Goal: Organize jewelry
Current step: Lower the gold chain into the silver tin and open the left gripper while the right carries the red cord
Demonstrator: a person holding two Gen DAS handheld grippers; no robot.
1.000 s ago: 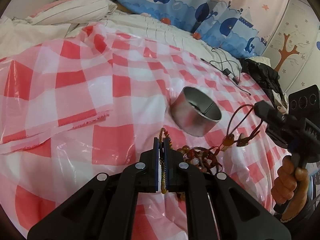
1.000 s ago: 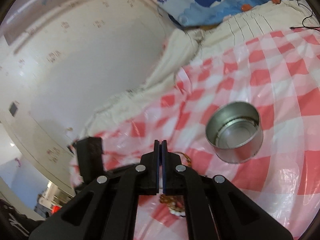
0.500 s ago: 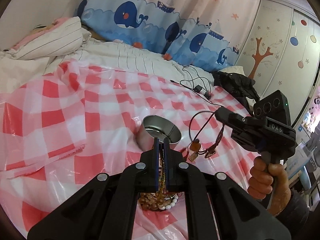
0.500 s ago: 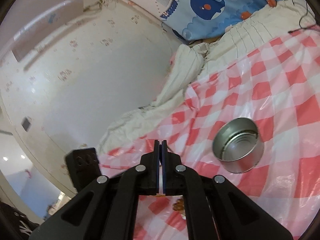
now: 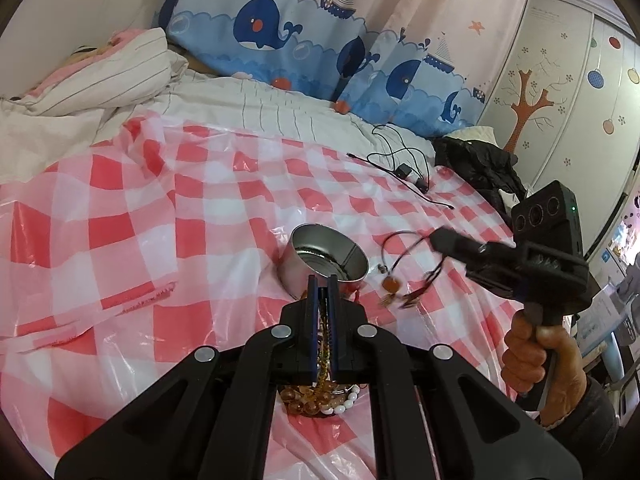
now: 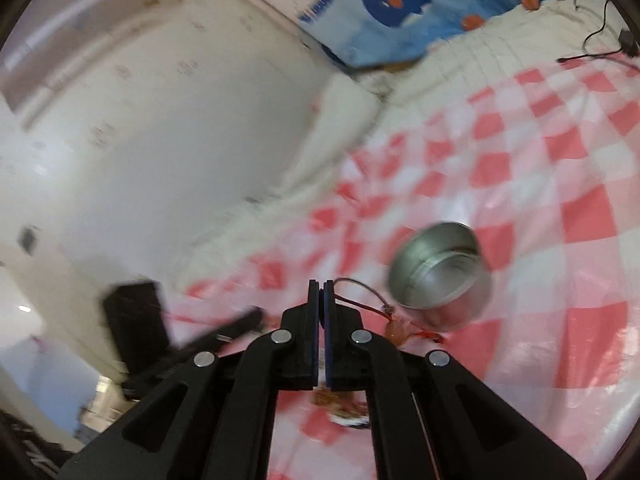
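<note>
You're mid-transfer: your left hand-held gripper [image 5: 323,280] is clamped on a gold chain [image 5: 325,344] hanging over the bead pile [image 5: 320,398], and your right hand-held gripper [image 5: 436,236] is clamped on a cord necklace [image 5: 394,256] dangling just beside the tin [image 5: 326,258] on the checked bed cover [image 5: 160,216]. Next, probably carry each piece over the tin's mouth and let go. Compared with a second ago, both pieces hang higher and the tin looks farther below.

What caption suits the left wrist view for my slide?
Left gripper lifts a beaded strand while right gripper dangles a cord necklace by a tin.
</note>
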